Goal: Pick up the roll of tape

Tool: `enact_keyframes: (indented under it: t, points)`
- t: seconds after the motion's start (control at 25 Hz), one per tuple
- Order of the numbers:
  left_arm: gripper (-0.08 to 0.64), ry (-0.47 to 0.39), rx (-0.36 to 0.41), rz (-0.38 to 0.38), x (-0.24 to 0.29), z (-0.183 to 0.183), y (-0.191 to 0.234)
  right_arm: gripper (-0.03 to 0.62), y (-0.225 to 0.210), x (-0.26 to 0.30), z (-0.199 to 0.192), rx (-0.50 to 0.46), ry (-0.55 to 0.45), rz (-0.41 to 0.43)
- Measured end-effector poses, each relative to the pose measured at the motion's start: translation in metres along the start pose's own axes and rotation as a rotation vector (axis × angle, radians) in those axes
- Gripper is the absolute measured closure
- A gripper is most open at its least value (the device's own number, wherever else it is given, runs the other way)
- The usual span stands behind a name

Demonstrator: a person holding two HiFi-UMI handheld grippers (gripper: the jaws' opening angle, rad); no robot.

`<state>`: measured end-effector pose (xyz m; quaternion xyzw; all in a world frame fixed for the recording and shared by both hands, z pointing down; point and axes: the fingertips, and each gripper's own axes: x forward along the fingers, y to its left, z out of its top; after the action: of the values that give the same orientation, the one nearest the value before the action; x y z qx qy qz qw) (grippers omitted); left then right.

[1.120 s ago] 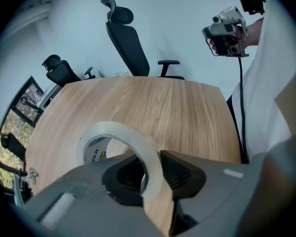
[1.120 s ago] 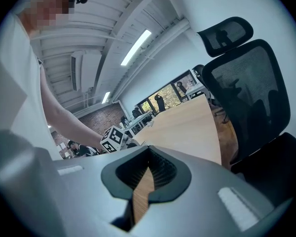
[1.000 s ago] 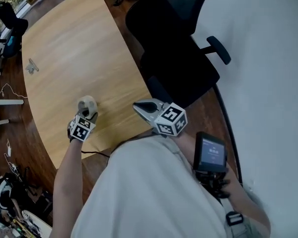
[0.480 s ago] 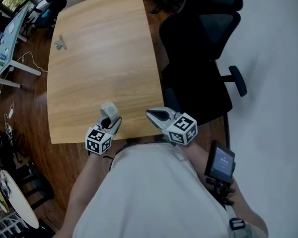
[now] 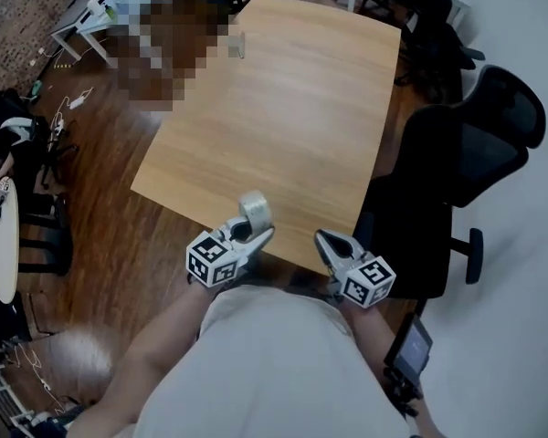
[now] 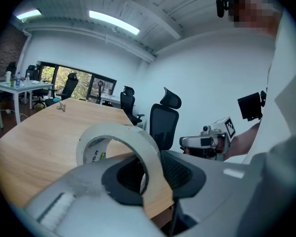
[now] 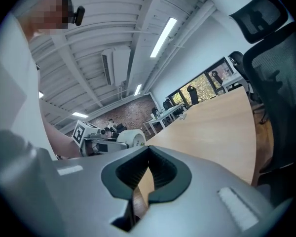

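1. Roll of tape: pale, translucent, with a printed inner core. It is held off the surface, above its near edge. Seen from the left gripper view, the roll stands on edge with its open ring facing left.
2. Left gripper: grey body with black pads. Its jaws pinch the wall of the roll, one pad inside the ring and one outside. A marker cube sits on its near end.
3. Right gripper: jaws pressed together with nothing between them. It hangs just right of the left gripper, at the near edge of the surface and apart from the roll. In its own view the gripper shows only a thin slit between the pads, with wood behind.
4. Surface: light wood, rectangular, running from near to far.
5. Small object: lies at the far left of the surface; too small to identify.
6. Black office chair: stands right of the surface, on the dark wood floor.
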<state>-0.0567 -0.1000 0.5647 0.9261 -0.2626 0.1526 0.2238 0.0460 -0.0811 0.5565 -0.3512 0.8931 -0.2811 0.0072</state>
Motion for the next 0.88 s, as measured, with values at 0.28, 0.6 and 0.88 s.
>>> enact_keyframes:
  t: [0.28, 0.6, 0.88]
  points:
    - [0.453, -0.101, -0.022, 0.030, -0.059, -0.001, 0.003, 0.586, 0.046, 0.027, 0.013, -0.088, -0.013, 0.033]
    - [0.453, -0.191, -0.014, 0.051, -0.128, -0.008, 0.009, 0.586, 0.114, 0.047, 0.010, -0.167, -0.010, 0.046]
    - [0.453, -0.249, 0.012, 0.066, -0.175, -0.021, 0.013, 0.586, 0.160, 0.066, -0.011, -0.248, 0.011, 0.062]
